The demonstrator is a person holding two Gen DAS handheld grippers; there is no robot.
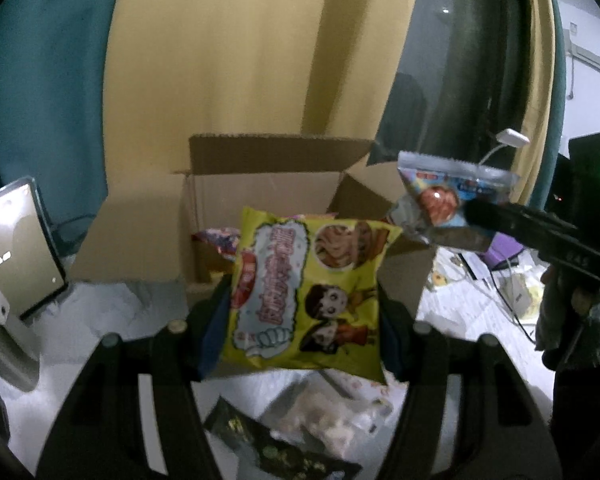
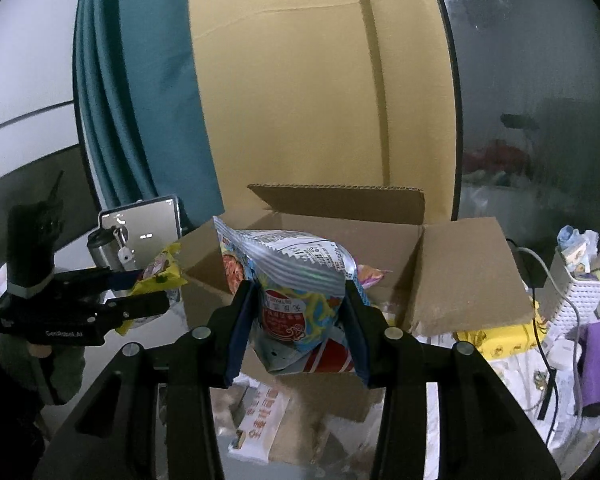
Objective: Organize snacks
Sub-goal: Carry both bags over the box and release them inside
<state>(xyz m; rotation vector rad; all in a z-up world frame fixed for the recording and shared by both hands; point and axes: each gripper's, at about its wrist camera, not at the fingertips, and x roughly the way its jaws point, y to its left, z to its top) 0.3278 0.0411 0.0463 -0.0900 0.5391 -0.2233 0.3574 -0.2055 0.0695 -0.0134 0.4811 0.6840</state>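
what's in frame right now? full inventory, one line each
yellow snack bag: 1, yellow with cartoon print, clamped in left gripper, in front of the box
blue snack packet: 1, blue and red with silver top, clamped in right gripper
cardboard box: 1, brown, flaps open, behind both bags; some packets inside
packets below: several, one black, one clear, one white, on the white surface
phone: 1, screen lit, propped at left
white holder: 1, perforated, far right, stuffed with items
curtains: teal and yellow, behind the box
left gripper: 1, black, shut on the yellow bag
right gripper: 1, black, shut on the blue packet
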